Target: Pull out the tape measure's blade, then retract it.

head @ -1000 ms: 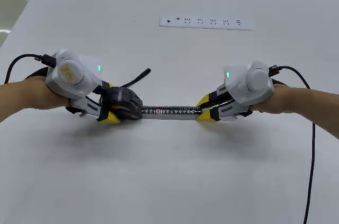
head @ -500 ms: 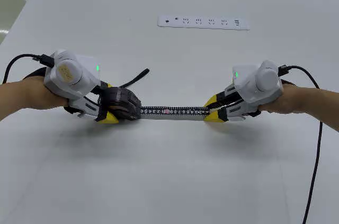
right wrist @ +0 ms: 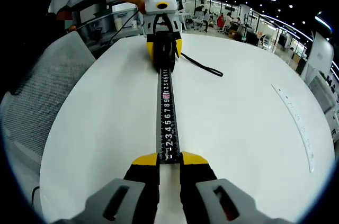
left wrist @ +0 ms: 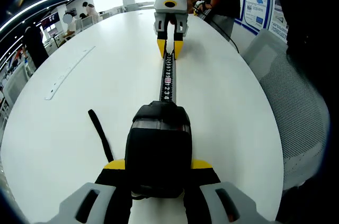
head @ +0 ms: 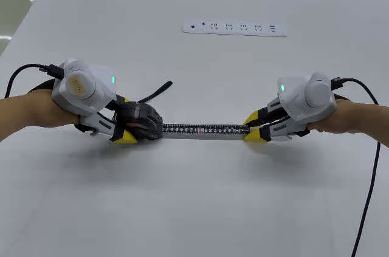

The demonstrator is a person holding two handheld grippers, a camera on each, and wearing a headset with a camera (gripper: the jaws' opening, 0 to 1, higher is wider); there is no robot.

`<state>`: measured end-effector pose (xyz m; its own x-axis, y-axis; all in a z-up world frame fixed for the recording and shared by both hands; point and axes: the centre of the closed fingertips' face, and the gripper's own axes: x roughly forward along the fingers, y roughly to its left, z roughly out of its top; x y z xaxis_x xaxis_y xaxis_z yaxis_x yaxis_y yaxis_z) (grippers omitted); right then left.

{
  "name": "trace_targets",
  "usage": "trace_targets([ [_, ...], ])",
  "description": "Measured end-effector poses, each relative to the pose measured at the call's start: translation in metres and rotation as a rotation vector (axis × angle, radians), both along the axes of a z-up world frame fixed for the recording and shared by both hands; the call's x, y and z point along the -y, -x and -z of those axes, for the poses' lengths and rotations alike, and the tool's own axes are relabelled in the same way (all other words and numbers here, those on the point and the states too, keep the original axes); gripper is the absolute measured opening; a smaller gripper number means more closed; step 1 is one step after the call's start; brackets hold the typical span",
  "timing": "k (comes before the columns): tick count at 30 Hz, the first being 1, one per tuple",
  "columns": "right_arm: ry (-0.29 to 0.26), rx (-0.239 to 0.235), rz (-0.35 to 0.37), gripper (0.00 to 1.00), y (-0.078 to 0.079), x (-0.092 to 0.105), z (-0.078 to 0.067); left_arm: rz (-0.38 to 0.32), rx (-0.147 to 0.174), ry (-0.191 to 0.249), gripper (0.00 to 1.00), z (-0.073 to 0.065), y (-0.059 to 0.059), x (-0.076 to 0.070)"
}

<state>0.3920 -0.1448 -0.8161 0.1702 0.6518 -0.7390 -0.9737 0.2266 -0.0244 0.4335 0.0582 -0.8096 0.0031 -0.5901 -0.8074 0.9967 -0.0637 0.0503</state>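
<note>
Fingers of the left gripper (head: pixel 127 126) clamp the tape measure (head: pixel 143 120); the right gripper (head: pixel 251 128) pinches the end of the blade (head: pixel 203 129), which spans between them just above the table (head: pixel 194 208).

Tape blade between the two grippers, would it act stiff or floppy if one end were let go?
The blade spans straight from the case to the right gripper without visible sag, so it is probably stiff over this short length. It looks thin and narrow, so sideways pushing would likely buckle it. Released, it may snap back toward the case.
</note>
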Motion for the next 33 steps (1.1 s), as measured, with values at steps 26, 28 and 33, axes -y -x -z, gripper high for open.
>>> trace_targets([
  [26,0.029,-0.011,0.027,0.12,0.006,0.029,0.001,-0.001,-0.002,-0.005,0.35,0.001,-0.001,-0.001],
  [28,0.031,-0.012,0.028,0.12,0.007,0.030,0.001,0.000,-0.002,-0.006,0.35,0.001,-0.001,-0.002],
  [33,0.037,-0.013,0.032,0.12,0.007,0.034,0.000,0.001,-0.004,-0.006,0.35,0.000,-0.001,-0.002],
])
